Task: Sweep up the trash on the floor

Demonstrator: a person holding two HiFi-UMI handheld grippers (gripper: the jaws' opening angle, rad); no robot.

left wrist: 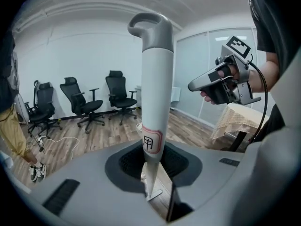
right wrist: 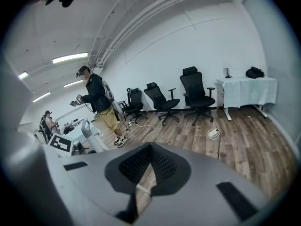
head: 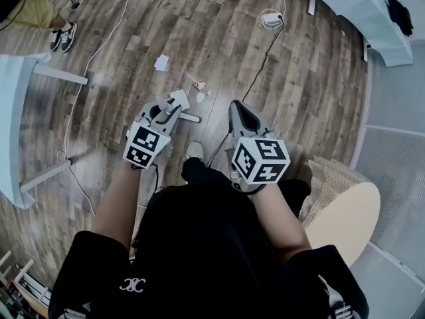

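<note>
- Across the head view, the wood floor (head: pixel 219 32) fills the upper frame.
- At the left edge stands a pale table (head: pixel 12 111).
- Left of centre, the left gripper (head: pixel 171 111) points up the frame. In its own view its fingers (left wrist: pixel 84 187) are clamped on a white handle (left wrist: pixel 155 88) with a grey loop on top. The handle stands upright between them.
- Right of centre, the right gripper (head: pixel 239 111) lies just beside the left one. Its fingers (right wrist: pixel 94 187) are drawn together, with only a sliver of floor showing between them, and they grip nothing.
- Upper centre, the trash lies on the floor above both grippers in the frame. It is a paper scrap (head: pixel 161 62) and smaller bits (head: pixel 199 84), well apart from the fingers.
</note>
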